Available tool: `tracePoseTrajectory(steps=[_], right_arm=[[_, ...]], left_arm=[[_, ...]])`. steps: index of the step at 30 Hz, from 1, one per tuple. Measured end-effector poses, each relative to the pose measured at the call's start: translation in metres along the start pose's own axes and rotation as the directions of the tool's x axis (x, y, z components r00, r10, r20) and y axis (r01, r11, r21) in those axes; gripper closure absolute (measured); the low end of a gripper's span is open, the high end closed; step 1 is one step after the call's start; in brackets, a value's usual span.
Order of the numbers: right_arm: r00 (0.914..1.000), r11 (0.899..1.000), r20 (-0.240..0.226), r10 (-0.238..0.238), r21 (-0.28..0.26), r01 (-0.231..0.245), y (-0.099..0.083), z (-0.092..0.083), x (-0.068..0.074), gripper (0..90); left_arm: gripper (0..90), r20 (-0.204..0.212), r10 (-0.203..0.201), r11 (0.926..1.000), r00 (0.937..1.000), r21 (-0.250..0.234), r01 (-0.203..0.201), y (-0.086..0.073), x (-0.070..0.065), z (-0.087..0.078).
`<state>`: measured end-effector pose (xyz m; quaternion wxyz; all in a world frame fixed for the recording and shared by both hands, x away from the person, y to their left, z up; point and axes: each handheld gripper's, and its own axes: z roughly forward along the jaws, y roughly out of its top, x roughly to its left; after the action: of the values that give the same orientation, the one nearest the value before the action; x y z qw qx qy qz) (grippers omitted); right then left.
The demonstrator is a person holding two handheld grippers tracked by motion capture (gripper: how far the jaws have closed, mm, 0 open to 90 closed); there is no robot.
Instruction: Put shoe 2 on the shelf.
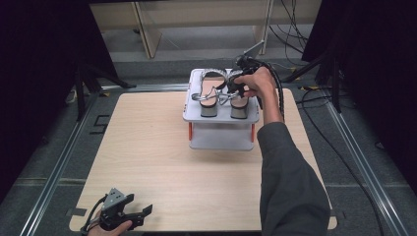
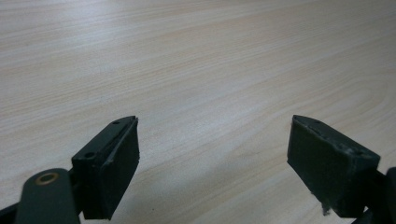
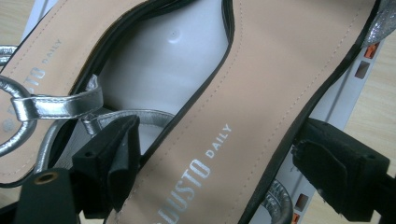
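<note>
A pair of heeled sandals with beige insoles and silver straps stands on the top shelf of a white two-level rack. The left sandal and the right sandal sit side by side. My right gripper hangs over the right sandal. In the right gripper view its jaws are open and straddle that sandal's insole, one jaw on each side of the sole. The other sandal lies to the left. My left gripper rests open near the table's front left edge, with bare wood between its jaws.
The wooden table carries the rack at its far middle. The rack's lower shelf holds nothing that I can see. Black cables trail off the table's right side. Dark stands and curtains flank both sides.
</note>
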<state>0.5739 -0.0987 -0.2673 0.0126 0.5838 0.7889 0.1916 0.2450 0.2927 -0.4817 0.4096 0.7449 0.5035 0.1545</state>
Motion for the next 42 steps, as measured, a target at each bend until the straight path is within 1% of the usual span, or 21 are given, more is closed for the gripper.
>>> tracePoseTrajectory(steps=[2,3,4,5,7,8,11,13,14,15,18,23,26,27,29,31,34,37,38,40,42], right_arm=[[0.9998,1.0,-0.01,0.015,0.008,-0.015,0.0,-0.002,-0.001,16.5],[1.0,1.0,-0.008,-0.001,-0.008,0.001,0.0,-0.003,-0.003,16.8],[0.9999,1.0,-0.012,0.012,-0.007,-0.012,0.0,-0.006,-0.003,18.3],[0.9988,0.999,-0.017,0.045,-0.021,-0.045,-0.001,-0.011,-0.001,21.3],[0.9988,0.997,-0.037,0.033,-0.072,-0.035,-0.001,-0.019,-0.002,20.8],[0.9973,0.995,-0.046,0.057,-0.075,-0.06,-0.001,-0.022,0.0,20.8],[0.9982,0.991,-0.059,0.012,-0.134,-0.02,-0.002,-0.032,0.0,20.7],[0.9982,0.985,-0.058,0.018,-0.17,-0.028,-0.003,-0.04,-0.001,21.7],[0.998,0.984,-0.059,0.022,-0.175,-0.032,-0.004,-0.043,-0.001,22.0],[0.9981,0.984,-0.059,0.013,-0.179,-0.023,-0.006,-0.046,-0.003,21.9],[0.9977,0.977,-0.064,-0.024,-0.214,0.01,-0.013,-0.053,-0.011,22.0],[0.9948,0.966,-0.064,-0.078,-0.253,0.06,-0.03,-0.064,-0.02,22.7],[0.9899,0.957,-0.092,-0.108,-0.279,0.078,-0.043,-0.068,-0.023,22.8],[0.9894,0.958,-0.095,-0.109,-0.277,0.079,-0.047,-0.07,-0.024,22.9],[0.9866,0.951,-0.098,-0.13,-0.293,0.097,-0.058,-0.072,-0.027,22.9],[0.9865,0.951,-0.095,-0.134,-0.293,0.101,-0.066,-0.074,-0.029,22.9],[0.9837,0.946,-0.086,-0.158,-0.298,0.126,-0.079,-0.073,-0.033,22.9],[0.9828,0.946,-0.09,-0.161,-0.299,0.128,-0.095,-0.071,-0.037,22.9],[0.9812,0.941,-0.083,-0.174,-0.307,0.141,-0.099,-0.07,-0.039,22.9],[0.9818,0.942,-0.089,-0.167,-0.308,0.133,-0.11,-0.068,-0.04,22.9],[0.979,0.94,-0.088,-0.184,-0.309,0.149,-0.122,-0.064,-0.042,22.8]], left_arm=[[16.5,-0.008,0.009,0.9999,0.9999,0.008,-0.009,0.0,0.001,-0.001],[16.5,-0.012,0.018,0.9998,0.9998,0.011,-0.018,0.0,0.001,-0.001],[16.5,-0.002,0.0,1.0,1.0,0.005,0.0,0.0,0.0,0.0],[16.5,-0.004,0.008,0.9999,1.0,0.007,-0.008,0.0,0.001,0.0],[16.5,-0.008,0.015,0.9998,0.9999,0.013,-0.015,0.0,0.0,0.0],[16.5,-0.004,0.013,0.9999,0.9999,0.005,-0.013,0.0,-0.001,-0.001],[16.5,-0.01,0.021,0.9997,0.9997,0.013,-0.021,0.0,0.0,-0.001],[16.5,-0.004,0.014,0.9999,0.9999,0.009,-0.014,0.0,0.0,-0.001],[16.5,-0.003,0.004,1.0,1.0,0.003,-0.004,0.0,0.0,0.0],[16.5,-0.014,0.02,0.9997,0.9997,0.014,-0.02,0.0,0.001,-0.001],[16.5,-0.001,0.007,1.0,1.0,0.007,-0.007,0.0,0.0,0.0],[16.5,-0.011,0.012,0.9999,0.9999,0.007,-0.012,0.0,0.001,-0.001],[16.5,-0.022,0.027,0.9994,0.9994,0.021,-0.027,0.0,0.002,-0.001],[16.5,-0.016,0.014,0.9998,0.9998,0.011,-0.014,0.0,0.001,-0.001],[16.5,-0.01,-0.004,1.0,0.9999,0.008,0.004,0.0,0.001,0.0],[16.5,-0.017,0.004,1.0,0.9998,0.007,-0.004,0.0,0.001,0.0],[16.5,-0.022,0.001,1.0,0.9998,0.009,-0.001,0.001,0.002,-0.001],[16.5,-0.028,0.005,0.9999,0.9996,0.012,-0.005,0.001,0.003,0.0],[16.5,-0.033,0.018,0.9996,0.9993,0.022,-0.017,0.0,0.004,-0.001],[16.5,-0.015,-0.007,1.0,0.9999,0.001,0.007,-0.001,0.002,0.0],[16.5,-0.028,0.009,0.9999,0.9996,0.012,-0.009,-0.001,0.004,-0.001]])
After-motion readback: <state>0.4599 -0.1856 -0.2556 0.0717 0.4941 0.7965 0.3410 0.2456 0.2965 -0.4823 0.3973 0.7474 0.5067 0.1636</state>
